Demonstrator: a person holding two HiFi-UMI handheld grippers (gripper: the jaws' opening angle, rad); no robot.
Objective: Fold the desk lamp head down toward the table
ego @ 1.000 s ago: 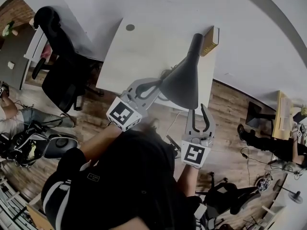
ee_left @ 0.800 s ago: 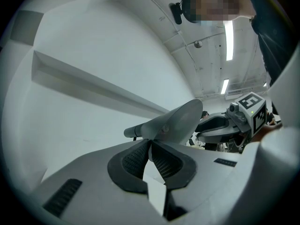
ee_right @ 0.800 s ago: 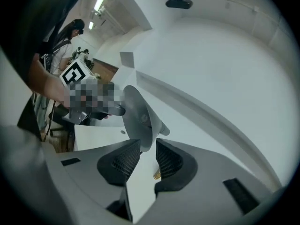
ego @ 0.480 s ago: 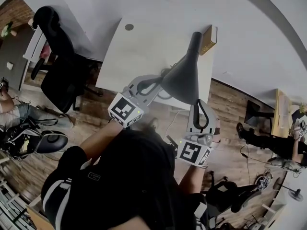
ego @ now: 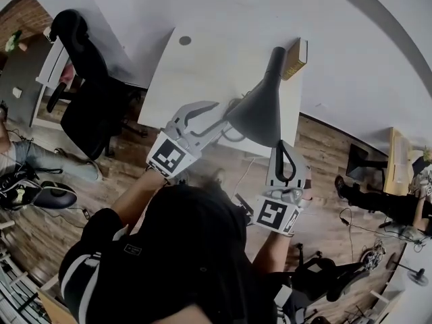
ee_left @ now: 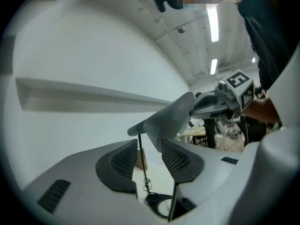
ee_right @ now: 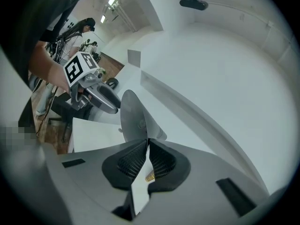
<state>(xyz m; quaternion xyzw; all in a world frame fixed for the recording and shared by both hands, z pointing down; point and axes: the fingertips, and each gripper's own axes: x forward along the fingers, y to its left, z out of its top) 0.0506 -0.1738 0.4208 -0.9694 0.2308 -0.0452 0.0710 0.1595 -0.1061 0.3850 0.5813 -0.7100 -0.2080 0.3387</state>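
Note:
The desk lamp's grey cone shade [ego: 258,112] stands over the near edge of the white table [ego: 196,66], its narrow neck pointing away from me. My left gripper [ego: 217,115] is at the shade's left. Its jaws are opening, and the thin lamp stem [ee_left: 140,159] stands untouched between the pads above the dark base [ee_left: 157,201]. My right gripper [ego: 281,150] comes from below the shade. Its jaws are closing, and in the right gripper view the gripper [ee_right: 146,156] has its pads pinching the shade's thin rim [ee_right: 133,121].
A brown book-like block [ego: 295,57] stands at the table's far right corner, and a small dark disc [ego: 183,40] lies at its far left. A black office chair [ego: 88,93] stands to the table's left. Wooden floor and people lie beyond.
The left jaws, shut on the lamp's stem before, have sprung open. The right jaws, wide open below the shade, have closed onto its rim. Both grippers rolled slightly.

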